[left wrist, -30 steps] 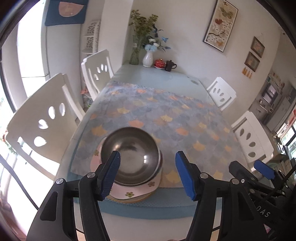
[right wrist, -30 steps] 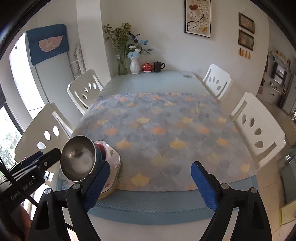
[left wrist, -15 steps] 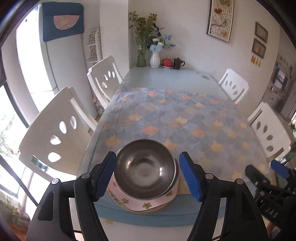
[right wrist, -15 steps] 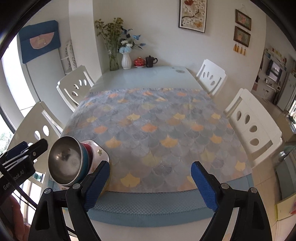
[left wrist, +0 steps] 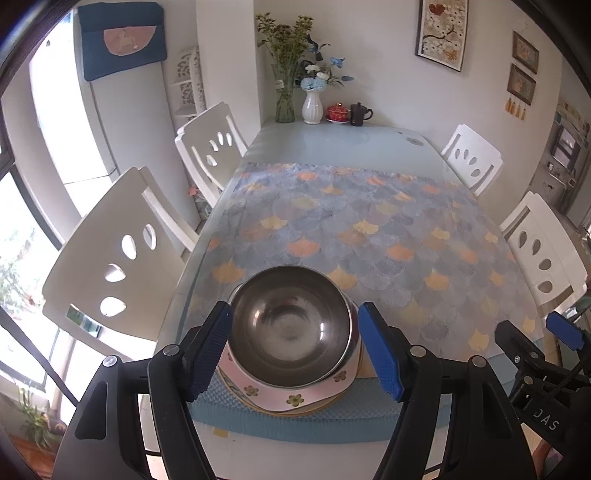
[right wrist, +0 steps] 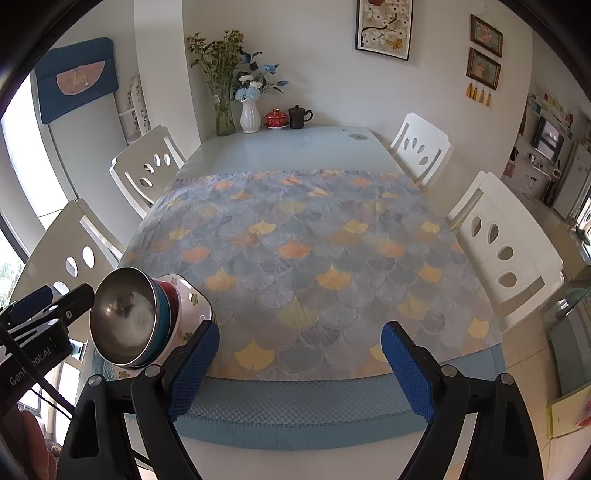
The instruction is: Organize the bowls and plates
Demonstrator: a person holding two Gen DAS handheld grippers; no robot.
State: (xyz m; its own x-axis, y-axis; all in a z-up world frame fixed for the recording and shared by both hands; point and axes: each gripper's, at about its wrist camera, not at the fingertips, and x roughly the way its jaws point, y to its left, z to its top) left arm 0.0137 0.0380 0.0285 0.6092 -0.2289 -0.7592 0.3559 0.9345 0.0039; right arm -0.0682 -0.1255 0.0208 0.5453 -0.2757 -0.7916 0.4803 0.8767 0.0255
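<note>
A long pale table (right wrist: 295, 147) is half covered by a cloth (right wrist: 314, 258) printed with grey and orange fan shapes. White chairs (right wrist: 506, 251) are tucked in along both sides. At the far end, against the wall, a glass vase of stems (right wrist: 224, 118), a white vase of blue flowers (right wrist: 250, 116), a red lidded cup (right wrist: 276, 119) and a dark mug (right wrist: 297, 116) are lined up. Framed pictures (right wrist: 384, 27) are hung above.

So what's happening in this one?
A person with a gripper in each hand is tidying dishes on a dining table. A steel bowl sits nested on top of a stack of bowls and plates at the near edge. The left gripper is open, its fingers on either side of the steel bowl without pressing it. The right gripper is open and empty over the tablecloth.
</note>
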